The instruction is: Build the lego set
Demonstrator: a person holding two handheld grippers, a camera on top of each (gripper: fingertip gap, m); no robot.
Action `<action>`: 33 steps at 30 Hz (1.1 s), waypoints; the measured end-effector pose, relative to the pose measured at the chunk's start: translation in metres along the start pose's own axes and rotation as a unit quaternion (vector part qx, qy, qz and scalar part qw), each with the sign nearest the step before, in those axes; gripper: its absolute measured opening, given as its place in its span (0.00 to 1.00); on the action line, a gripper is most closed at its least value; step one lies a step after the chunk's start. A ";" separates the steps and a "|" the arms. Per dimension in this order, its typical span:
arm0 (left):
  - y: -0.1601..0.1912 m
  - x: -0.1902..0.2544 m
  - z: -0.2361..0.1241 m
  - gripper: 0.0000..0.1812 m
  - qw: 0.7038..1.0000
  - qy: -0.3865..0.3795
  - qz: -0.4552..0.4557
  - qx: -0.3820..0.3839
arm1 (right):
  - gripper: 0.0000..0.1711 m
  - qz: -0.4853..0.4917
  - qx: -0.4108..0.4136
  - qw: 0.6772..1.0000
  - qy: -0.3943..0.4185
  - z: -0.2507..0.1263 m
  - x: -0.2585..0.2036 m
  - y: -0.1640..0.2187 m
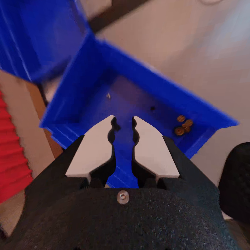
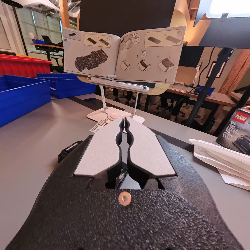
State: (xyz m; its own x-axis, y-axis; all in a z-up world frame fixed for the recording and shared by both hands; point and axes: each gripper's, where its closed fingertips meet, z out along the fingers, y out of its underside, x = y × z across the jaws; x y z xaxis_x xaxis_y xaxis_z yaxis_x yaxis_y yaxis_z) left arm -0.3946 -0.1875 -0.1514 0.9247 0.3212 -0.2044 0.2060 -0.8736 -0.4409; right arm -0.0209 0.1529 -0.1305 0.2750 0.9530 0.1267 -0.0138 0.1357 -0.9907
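In the left wrist view my left gripper [image 1: 123,118] hangs over an open blue bin [image 1: 135,70], its white fingers [image 1: 97,146] parted by a narrow gap with nothing clearly between them. On the bin floor lie several small gold round pieces [image 1: 182,125], a tiny black piece [image 1: 152,108] and a tiny pale piece [image 1: 108,95]. In the right wrist view my right gripper [image 2: 124,119] is low over the grey table [image 2: 40,135] with its tips touching. A black Lego build [image 2: 70,148] lies mostly hidden beneath it.
An open instruction booklet [image 2: 121,54] rests on a white stand [image 2: 115,115], with a sticker sheet [image 2: 100,125] in front. Blue bins [image 2: 24,94] and a red bin [image 2: 23,65] are on the left. The Lego box [image 2: 236,128] and white papers [image 2: 223,159] are on the right. Left tips to right tips: about 50 cm. My left gripper is the nearer one to the tiny black piece [image 1: 152,108]: about 12 cm, against 50 cm.
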 end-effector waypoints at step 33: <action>0.074 -0.013 0.116 0.10 0.977 0.043 -0.106 -0.182 | 0.00 -0.021 -0.029 0.999 -0.036 -0.001 -0.014 0.007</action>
State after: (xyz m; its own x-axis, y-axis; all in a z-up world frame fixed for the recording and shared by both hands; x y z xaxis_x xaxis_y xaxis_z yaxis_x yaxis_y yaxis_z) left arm -0.4282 -0.2138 -0.2828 0.8689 0.4911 -0.0616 0.4819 -0.8678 -0.1216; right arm -0.0238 0.1399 -0.1398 0.2040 0.9642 0.1693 0.0526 0.1619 -0.9854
